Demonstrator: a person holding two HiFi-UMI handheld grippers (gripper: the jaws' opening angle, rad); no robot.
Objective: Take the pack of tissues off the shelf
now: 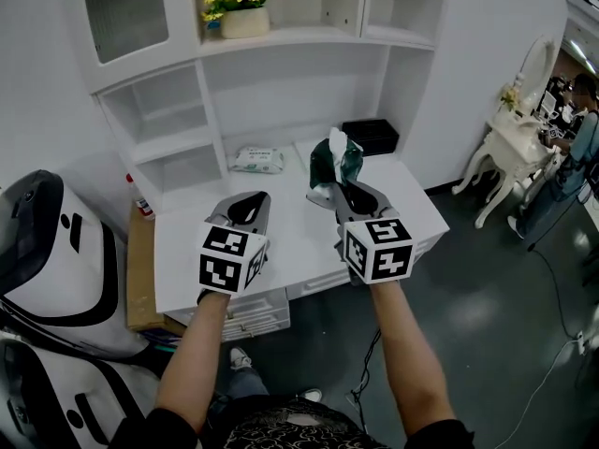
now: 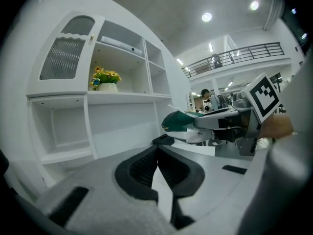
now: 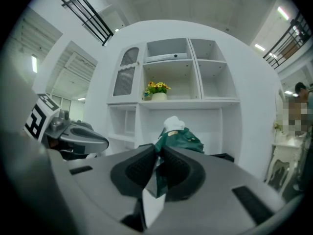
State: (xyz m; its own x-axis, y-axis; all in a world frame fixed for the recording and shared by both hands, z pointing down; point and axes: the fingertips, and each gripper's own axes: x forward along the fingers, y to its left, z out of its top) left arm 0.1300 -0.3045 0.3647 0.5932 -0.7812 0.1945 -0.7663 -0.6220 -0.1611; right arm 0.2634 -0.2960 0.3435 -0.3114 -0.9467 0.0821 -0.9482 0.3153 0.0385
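Note:
A dark green pack of tissues (image 1: 337,163) with a white tissue poking out of its top hangs in the air above the white desk (image 1: 290,251). My right gripper (image 1: 329,191) is shut on its lower edge. In the right gripper view the pack (image 3: 180,139) is pinched between the black pads (image 3: 142,165), in front of the white shelf unit. My left gripper (image 1: 246,205) hovers to the left at about the same height, jaws shut and empty. The left gripper view shows its tips (image 2: 157,150) meeting, with the green pack (image 2: 180,121) off to the right.
A flat white pack of wipes (image 1: 257,160) lies at the back of the desk under the shelves, with a black box (image 1: 371,136) to its right. A pot of yellow flowers (image 1: 240,9) stands on an upper shelf. A cardboard box (image 1: 140,269) sits left of the desk, and a white dressing table (image 1: 515,138) stands at the right.

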